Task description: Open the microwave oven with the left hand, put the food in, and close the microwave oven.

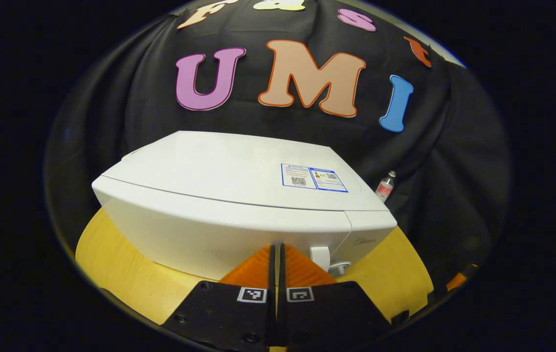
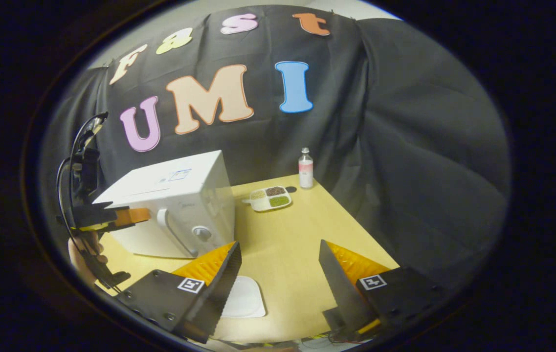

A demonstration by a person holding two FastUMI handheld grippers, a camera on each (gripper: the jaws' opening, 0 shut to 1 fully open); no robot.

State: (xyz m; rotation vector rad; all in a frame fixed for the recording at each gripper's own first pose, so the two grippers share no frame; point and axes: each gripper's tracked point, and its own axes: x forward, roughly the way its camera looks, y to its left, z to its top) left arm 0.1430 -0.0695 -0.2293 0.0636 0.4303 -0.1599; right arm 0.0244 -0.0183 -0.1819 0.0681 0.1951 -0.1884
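**Microwave Oven Closed, Food Tray Waiting at the Far Edge of the Tabletop**

In the left gripper view, the left tool (image 1: pixel 276 254) is seen with its two fingers pressed together, nothing pinched between them. It is held low in front of the white microwave oven (image 1: pixel 238 195), whose door is shut. The tips are pointed at the oven's lower front, just beside the white door handle (image 1: pixel 321 257) and the round knob (image 1: pixel 340 267) to its right. The oven is set on the yellow wooden tabletop (image 1: pixel 126 274). A blue-edged sticker (image 1: pixel 313 177) is carried on the oven's top, and a small bottle (image 1: pixel 385 186) is glimpsed behind its right rear corner.

In the right gripper view, the right tool (image 2: pixel 280 274) is shown with its fingers spread wide, empty, above the tabletop (image 2: pixel 297 230). A white plate (image 2: pixel 244 297) is partly covered by one of its fingers. The microwave oven (image 2: pixel 170 205) is placed on the left of the tabletop, its handle (image 2: pixel 170 230) and knob (image 2: pixel 202 232) turned towards the camera. The left tool (image 2: pixel 136 215) is held by a hand (image 2: pixel 84 254) just at the oven's front left corner. The food, a divided tray (image 2: pixel 269 197) with three fillings, is laid well behind the oven's right side, near the bottle (image 2: pixel 305 168) at the tabletop's far edge.
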